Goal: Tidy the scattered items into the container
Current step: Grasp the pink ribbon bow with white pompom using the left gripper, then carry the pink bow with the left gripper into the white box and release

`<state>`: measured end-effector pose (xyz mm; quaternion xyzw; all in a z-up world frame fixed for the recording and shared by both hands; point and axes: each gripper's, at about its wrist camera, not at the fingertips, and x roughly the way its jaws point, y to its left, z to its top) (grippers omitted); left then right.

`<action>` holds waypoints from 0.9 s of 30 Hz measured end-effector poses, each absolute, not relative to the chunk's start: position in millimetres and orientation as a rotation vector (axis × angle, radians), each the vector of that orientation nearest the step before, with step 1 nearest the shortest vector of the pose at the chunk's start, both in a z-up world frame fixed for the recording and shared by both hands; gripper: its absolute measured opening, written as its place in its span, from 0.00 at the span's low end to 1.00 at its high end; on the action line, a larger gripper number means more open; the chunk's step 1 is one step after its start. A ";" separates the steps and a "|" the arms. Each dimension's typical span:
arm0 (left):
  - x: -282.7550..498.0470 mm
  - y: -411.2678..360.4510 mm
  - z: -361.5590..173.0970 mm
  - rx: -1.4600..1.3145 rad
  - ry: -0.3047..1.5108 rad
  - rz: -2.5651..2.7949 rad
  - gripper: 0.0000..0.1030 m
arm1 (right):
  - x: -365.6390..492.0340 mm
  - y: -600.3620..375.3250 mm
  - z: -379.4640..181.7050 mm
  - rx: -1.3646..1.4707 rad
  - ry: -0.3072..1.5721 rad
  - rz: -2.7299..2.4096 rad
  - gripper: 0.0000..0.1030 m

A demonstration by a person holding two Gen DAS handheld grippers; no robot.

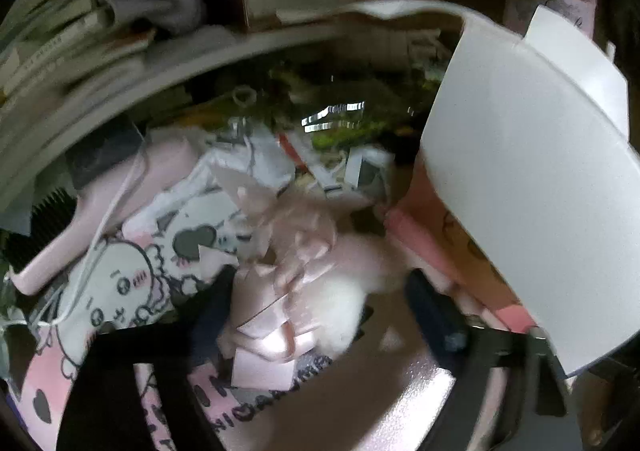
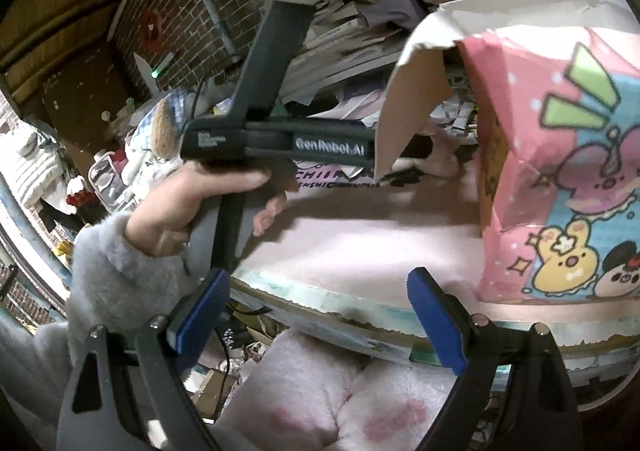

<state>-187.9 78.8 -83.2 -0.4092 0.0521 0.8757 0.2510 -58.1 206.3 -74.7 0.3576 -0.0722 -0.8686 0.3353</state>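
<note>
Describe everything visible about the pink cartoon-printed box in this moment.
The pink cartoon-printed box looks like cardboard, printed pink and blue with bunny-like characters and green marks. It stands on the pink table surface, its open top showing a plain brownish inside. A white-faced flap with a torn-looking edge hangs out toward the left tool, whose tip sits behind that flap. The right tool is open in front, clear of the box.
</note>
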 end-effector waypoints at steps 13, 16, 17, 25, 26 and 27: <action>-176.2 65.0 -80.3 -1.116 0.134 2.366 0.31 | -61.3 210.1 -73.9 0.934 -0.224 -2.255 0.86; -167.7 54.4 -75.8 -1.092 0.087 2.379 0.31 | -60.5 209.8 -72.8 0.930 -0.223 -2.257 0.86; -164.9 49.6 -73.8 -1.084 0.068 2.388 0.30 | -59.9 209.5 -72.4 0.928 -0.224 -2.260 0.86; -134.3 11.3 -46.9 -0.996 -0.024 2.458 0.30 | -57.4 205.2 -70.8 0.922 -0.215 -2.269 0.86; -130.9 6.1 -41.9 -0.981 -0.032 2.464 0.31 | -57.4 203.7 -70.4 0.923 -0.209 -2.275 0.86; -127.7 -0.8 -35.5 -0.965 -0.043 2.468 0.31 | -57.4 202.1 -70.0 0.924 -0.203 -2.284 0.86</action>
